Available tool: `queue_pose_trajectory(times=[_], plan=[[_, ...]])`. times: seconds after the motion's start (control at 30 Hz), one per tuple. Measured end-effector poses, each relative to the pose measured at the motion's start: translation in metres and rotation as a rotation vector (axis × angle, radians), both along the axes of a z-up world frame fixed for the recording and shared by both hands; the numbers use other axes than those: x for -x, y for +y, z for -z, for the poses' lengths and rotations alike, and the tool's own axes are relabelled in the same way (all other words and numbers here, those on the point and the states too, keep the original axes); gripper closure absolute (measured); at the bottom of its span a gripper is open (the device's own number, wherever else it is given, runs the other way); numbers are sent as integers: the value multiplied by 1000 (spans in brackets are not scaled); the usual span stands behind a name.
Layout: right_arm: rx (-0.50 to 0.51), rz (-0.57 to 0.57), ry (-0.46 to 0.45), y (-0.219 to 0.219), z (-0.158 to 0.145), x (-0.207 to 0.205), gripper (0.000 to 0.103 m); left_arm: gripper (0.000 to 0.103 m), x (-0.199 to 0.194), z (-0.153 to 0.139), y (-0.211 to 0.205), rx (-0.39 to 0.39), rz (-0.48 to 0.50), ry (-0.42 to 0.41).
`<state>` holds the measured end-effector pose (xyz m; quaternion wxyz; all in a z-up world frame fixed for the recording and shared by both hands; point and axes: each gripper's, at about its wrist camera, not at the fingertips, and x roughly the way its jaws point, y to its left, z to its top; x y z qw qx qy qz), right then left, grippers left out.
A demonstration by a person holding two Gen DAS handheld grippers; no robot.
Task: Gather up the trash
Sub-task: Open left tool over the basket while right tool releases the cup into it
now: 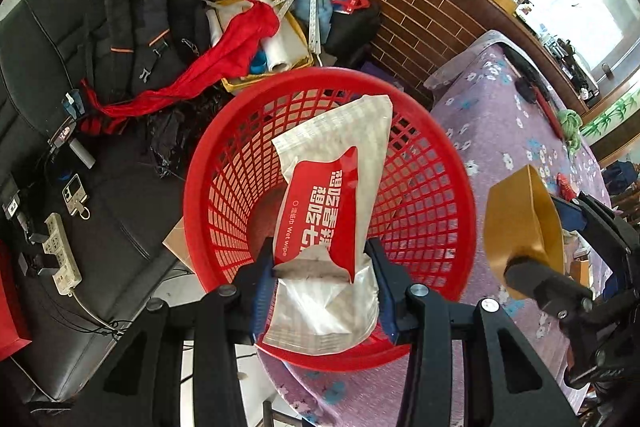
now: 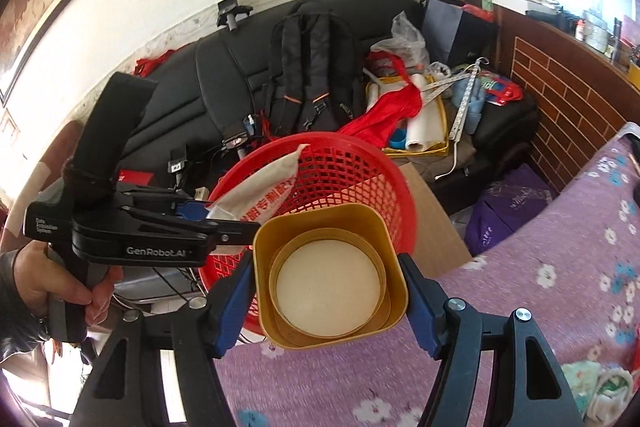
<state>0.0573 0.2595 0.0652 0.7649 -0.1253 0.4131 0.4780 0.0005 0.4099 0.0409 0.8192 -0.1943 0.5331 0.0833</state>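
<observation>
A black sofa (image 2: 224,75) fills the back of the room, piled with a black backpack (image 2: 312,67), a red cloth (image 1: 224,55) trailing over a yellow tray (image 2: 440,131) of paper rolls, and clear plastic bags near a dark paper bag. A white power strip (image 1: 60,255) and a phone lie on the sofa seat. A brown brick-pattern wall (image 1: 420,11) runs beside the sofa under a bright window.

In front lies a surface under a purple flowered cloth (image 2: 540,247); whether it is a bench or a bed cannot be told. At its edge next to the sofa sits a red plastic mesh basket (image 1: 420,187), its mouth tipped toward the left wrist camera. A piece of brown cardboard (image 2: 436,227) shows beside the basket.

The left gripper (image 1: 320,267) holds a white and red wet-wipe packet (image 1: 332,195) over the basket's near rim. Its jaws are closed narrowly on the packet's lower part, one blue pad at each side, and the packet's upper end leans up across the basket's opening. In the right wrist view, a bare hand (image 2: 60,287) grips the handle of this gripper.

The right gripper (image 2: 328,287) holds a gold square-mouthed paper cup (image 2: 332,227), jaws pressed on two opposite sides of it. The cup's open mouth faces the right camera, showing a pale round bottom inside. It hangs above the purple cloth, just beside the basket's rim and outside it.
</observation>
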Motion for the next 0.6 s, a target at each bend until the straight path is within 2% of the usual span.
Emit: queue_pose_trajectory(times=[0.17, 0.33, 0.4, 0.47, 0.6], plan=[[13, -8, 16, 8, 9, -3, 32, 57, -4, 8, 5, 34, -10, 8], [14, -14, 10, 13, 12, -3, 31, 56, -8, 9, 5, 27, -8, 14], [13, -9, 12, 13, 12, -4, 30, 51, -8, 9, 7, 21, -22, 17], [15, -3, 6, 12, 12, -4, 29, 40, -7, 7, 10, 19, -36, 12], [0, 6, -2, 9, 6, -3, 25, 32, -4, 2, 12, 7, -51, -5]])
